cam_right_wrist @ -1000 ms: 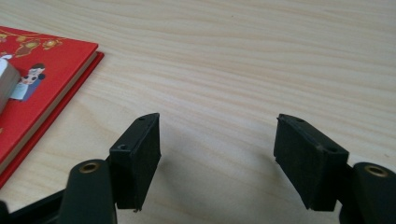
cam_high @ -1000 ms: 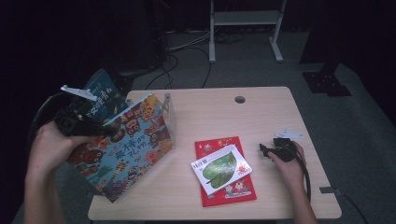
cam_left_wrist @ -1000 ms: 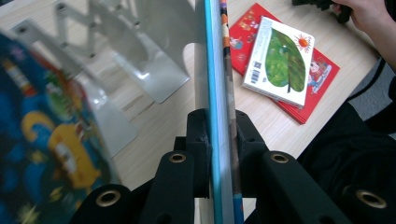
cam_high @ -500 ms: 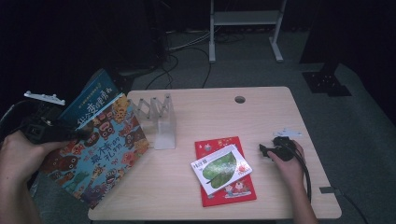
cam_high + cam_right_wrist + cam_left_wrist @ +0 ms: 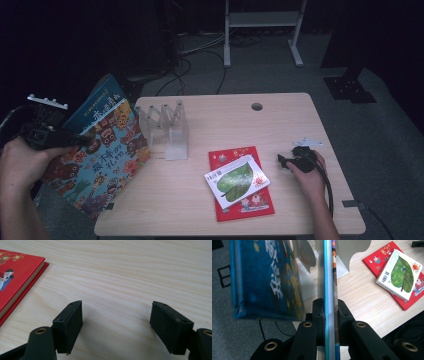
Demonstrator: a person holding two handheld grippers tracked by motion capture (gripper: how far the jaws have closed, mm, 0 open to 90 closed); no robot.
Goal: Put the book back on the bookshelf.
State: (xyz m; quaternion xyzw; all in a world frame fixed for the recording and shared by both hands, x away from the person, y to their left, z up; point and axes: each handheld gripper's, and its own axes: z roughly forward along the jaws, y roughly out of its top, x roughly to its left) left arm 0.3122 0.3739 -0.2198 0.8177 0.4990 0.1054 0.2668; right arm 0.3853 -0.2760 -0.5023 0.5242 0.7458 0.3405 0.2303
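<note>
At the left edge of the high view, your left gripper clamps the colourful picture book, which hangs tilted off the table's left side; its lower corner fades into shadow. Behind it a blue book is blurred in the left gripper view. Right of centre, your right gripper rests on the pale wood, jaws spread wide apart. Mid-frame stand a clear rack and a red book under a leaf-cover book. Beyond, the room is dark, cables barely readable.

Dim high view; bright, partly blurred gripper views.
</note>
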